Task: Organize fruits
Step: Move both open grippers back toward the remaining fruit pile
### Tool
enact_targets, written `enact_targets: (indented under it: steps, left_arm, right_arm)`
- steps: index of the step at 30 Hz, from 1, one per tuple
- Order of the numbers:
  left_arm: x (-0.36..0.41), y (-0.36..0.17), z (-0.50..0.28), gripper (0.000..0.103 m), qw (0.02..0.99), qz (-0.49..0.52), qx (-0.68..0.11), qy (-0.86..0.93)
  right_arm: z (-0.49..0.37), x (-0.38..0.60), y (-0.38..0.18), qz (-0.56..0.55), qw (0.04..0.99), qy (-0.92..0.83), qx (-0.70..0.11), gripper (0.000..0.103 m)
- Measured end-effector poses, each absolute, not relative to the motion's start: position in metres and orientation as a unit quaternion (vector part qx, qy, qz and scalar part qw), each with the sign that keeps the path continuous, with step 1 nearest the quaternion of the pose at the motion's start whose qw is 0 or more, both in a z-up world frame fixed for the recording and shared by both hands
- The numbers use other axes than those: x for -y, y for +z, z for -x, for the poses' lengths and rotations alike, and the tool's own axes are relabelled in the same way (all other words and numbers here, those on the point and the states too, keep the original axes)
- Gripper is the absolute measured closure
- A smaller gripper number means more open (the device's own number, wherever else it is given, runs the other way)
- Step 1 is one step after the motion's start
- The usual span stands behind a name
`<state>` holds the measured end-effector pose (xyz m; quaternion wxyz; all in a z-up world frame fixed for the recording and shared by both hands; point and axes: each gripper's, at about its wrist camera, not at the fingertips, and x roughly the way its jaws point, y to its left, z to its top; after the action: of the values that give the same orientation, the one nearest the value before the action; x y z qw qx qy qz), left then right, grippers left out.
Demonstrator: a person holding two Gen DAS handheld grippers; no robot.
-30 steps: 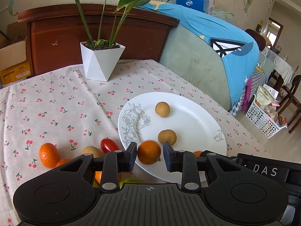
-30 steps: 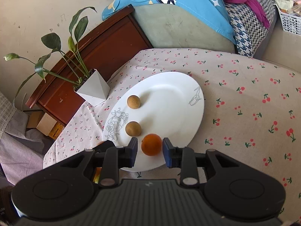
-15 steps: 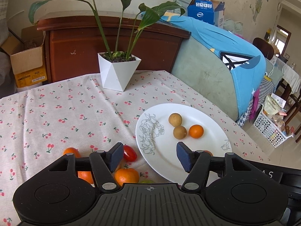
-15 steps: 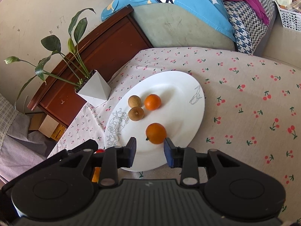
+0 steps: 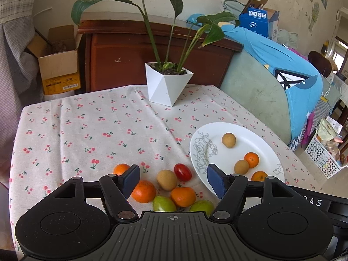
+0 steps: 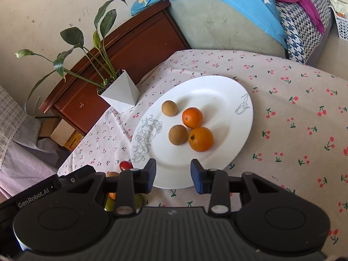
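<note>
Cherry-print cloth counter (image 5: 87,130). Left view: left gripper (image 5: 173,181) released above loose fruit cluster (image 5: 167,187) near front edge; centre on one round orange tangerine (image 5: 143,191) before closing. Right view: right gripper (image 6: 173,176) released, empty, over white round plate (image 6: 217,91) holding four fruits.

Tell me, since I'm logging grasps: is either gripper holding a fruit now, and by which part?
Nothing is held. The left gripper and right gripper both have open, empty jaws; two oranges lie free on the plate.
</note>
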<state>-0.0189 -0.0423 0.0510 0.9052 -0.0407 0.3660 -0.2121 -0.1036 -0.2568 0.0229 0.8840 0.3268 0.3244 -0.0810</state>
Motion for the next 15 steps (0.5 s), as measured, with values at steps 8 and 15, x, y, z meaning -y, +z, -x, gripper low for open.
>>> enact_targets:
  steps: [8,15]
  left_arm:
    - [0.018,0.05,0.026,0.035,0.908,0.04,-0.373,-0.188]
    - [0.006,0.041,0.034,0.035,0.904,0.023,-0.391,-0.174]
  right_arm:
    - [0.101,0.241,0.023,-0.304,0.893,-0.042,-0.33,0.066]
    - [0.097,0.225,0.02,-0.286,0.896,-0.006,-0.341,0.066]
